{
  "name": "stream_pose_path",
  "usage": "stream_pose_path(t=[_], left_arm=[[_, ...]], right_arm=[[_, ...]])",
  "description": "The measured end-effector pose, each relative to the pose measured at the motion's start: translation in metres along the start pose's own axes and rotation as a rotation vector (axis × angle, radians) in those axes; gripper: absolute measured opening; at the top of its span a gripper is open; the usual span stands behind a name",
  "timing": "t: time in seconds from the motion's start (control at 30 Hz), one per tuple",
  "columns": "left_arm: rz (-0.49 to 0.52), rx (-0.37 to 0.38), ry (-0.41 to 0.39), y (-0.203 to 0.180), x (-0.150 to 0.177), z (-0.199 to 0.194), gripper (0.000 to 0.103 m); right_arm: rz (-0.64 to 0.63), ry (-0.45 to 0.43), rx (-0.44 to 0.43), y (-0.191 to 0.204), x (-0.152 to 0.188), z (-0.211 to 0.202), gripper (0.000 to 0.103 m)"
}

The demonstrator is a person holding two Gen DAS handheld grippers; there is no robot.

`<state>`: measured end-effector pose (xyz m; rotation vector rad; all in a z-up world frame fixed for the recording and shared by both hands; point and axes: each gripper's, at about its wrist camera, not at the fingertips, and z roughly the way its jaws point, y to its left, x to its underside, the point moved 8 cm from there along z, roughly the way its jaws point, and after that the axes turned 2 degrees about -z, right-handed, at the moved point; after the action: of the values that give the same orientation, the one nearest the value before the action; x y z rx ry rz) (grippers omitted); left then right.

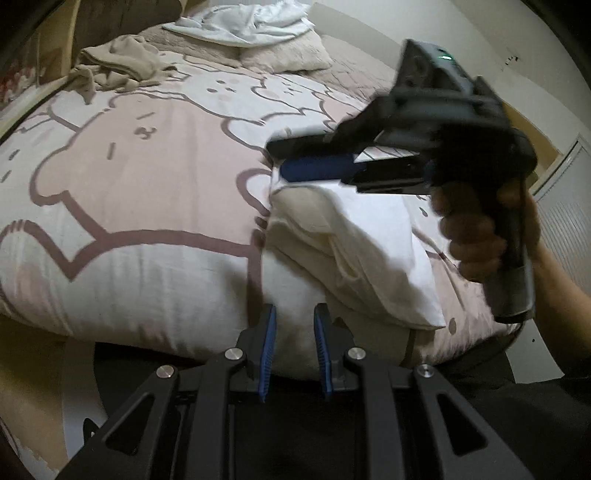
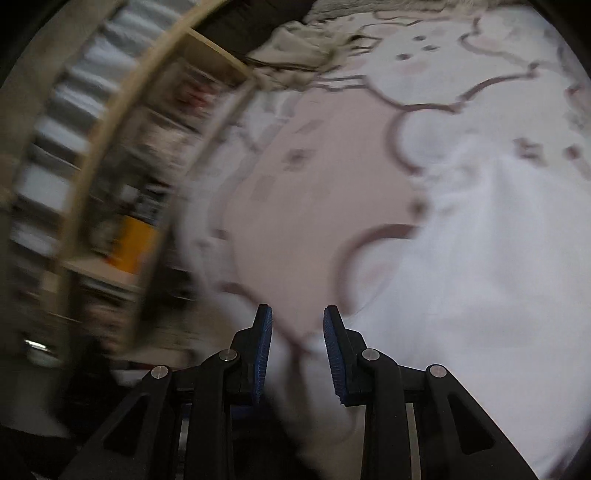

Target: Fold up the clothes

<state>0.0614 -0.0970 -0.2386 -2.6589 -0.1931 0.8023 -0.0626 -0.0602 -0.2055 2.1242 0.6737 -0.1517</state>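
A folded white and cream garment (image 1: pixel 347 243) lies on the bed near its front edge. It also shows in the right wrist view (image 2: pixel 480 295), blurred, at the right. My left gripper (image 1: pixel 294 317) is open and empty, just in front of the garment's near end. My right gripper (image 1: pixel 284 162) hovers just above the garment's far end, seen side-on and blurred there. In its own view the right gripper (image 2: pixel 297 317) is open and empty, over the bedspread beside the garment.
The bed (image 1: pixel 129 177) has a pink and white cartoon bedspread. A beige garment (image 1: pixel 118 66) lies crumpled at the far left, a white sheet (image 1: pixel 251 22) and pillow (image 1: pixel 288 55) at the head. Shelves (image 2: pixel 122 177) stand beside the bed.
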Motion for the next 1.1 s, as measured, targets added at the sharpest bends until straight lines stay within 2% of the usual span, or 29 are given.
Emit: stream_pose_path(t=[0.07,0.1,0.2,0.27,0.43,0.57,0.63,0.73,0.8,0.9,0.97,1.1], left_arm=[[0.002,0.002,-0.008,-0.001,-0.002,-0.002,0.021],[0.002,0.004,-0.012,-0.002,-0.003,-0.003,0.021],[0.013,0.025,-0.024,-0.009,-0.014,-0.001,0.021],[0.023,0.045,-0.032,-0.016,-0.025,0.002,0.021],[0.053,0.085,-0.053,-0.033,-0.054,0.012,0.021],[0.11,0.015,-0.039,-0.037,-0.082,0.041,0.021],[0.118,0.0,-0.027,-0.034,-0.08,0.042,0.021],[0.13,-0.022,-0.009,-0.029,-0.076,0.044,0.021],[0.137,-0.037,0.003,-0.026,-0.074,0.045,0.021],[0.149,-0.059,0.022,-0.021,-0.07,0.047,0.021],[0.157,-0.074,0.034,-0.018,-0.068,0.048,0.021],[0.173,-0.104,0.058,-0.012,-0.063,0.05,0.021]], right_arm=[[0.043,-0.067,-0.067,0.005,-0.008,-0.014,0.03],[0.07,-0.098,-0.069,0.0,-0.01,-0.025,0.03],[0.159,-0.166,-0.04,-0.026,-0.011,-0.053,0.03],[0.22,-0.184,0.015,-0.05,-0.005,-0.068,0.03],[0.306,-0.169,0.082,-0.086,0.042,-0.086,0.03],[0.295,-0.105,0.149,-0.104,0.089,-0.084,0.03],[0.289,-0.099,0.155,-0.11,0.109,-0.088,0.03],[0.292,-0.115,0.173,-0.109,0.118,-0.101,0.03],[0.265,-0.132,0.205,-0.103,0.115,-0.109,0.03],[0.236,-0.212,0.236,-0.102,0.094,-0.128,0.03],[0.254,-0.277,0.258,-0.111,0.07,-0.14,0.03],[0.292,-0.319,0.315,-0.139,0.024,-0.141,0.03]])
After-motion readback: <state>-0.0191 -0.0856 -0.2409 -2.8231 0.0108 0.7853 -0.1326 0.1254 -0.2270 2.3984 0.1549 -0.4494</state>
